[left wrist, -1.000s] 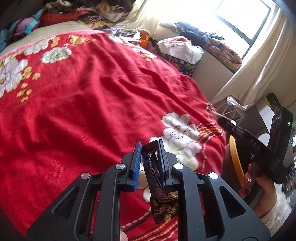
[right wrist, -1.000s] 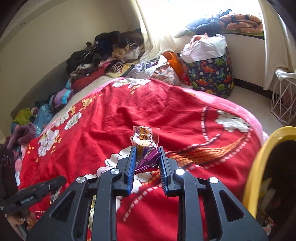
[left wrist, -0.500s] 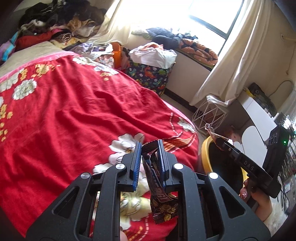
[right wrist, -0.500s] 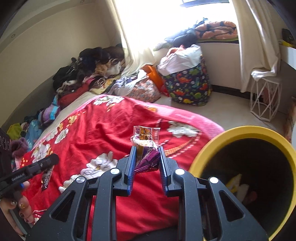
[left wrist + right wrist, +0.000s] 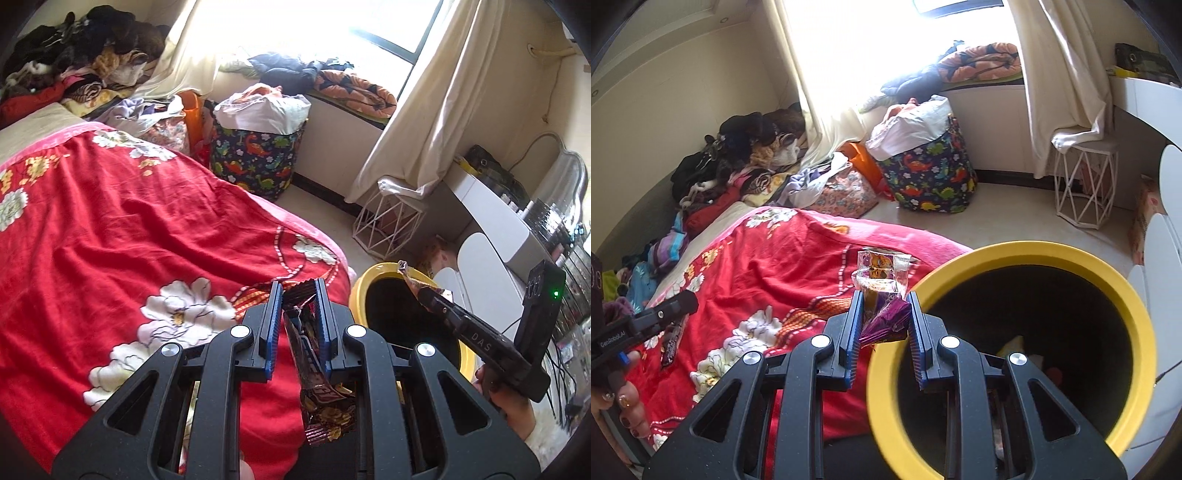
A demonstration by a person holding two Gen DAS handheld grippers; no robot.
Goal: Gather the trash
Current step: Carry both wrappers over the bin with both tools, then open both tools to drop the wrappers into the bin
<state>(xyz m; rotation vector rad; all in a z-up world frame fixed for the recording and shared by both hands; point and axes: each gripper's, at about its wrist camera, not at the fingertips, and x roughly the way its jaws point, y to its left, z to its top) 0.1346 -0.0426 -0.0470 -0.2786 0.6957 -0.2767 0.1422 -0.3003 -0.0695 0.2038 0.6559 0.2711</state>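
Left wrist view: left gripper (image 5: 298,291) at lower centre, jaws clenched on a dark brown candy wrapper (image 5: 319,391) pinched between the blue pads and trailing down toward the bottom edge, above the red floral blanket (image 5: 122,236), with the yellow-rimmed trash bin (image 5: 360,291) just right of centre and the right gripper (image 5: 424,291) at lower right, its own wrapper tip over the bin's mouth. Right wrist view: right gripper (image 5: 884,306) at lower centre, jaws grasping a crumpled purple and clear snack wrapper (image 5: 882,291) poking up beyond the tips beside the bin's left rim (image 5: 886,373), left gripper (image 5: 670,310) at the left edge.
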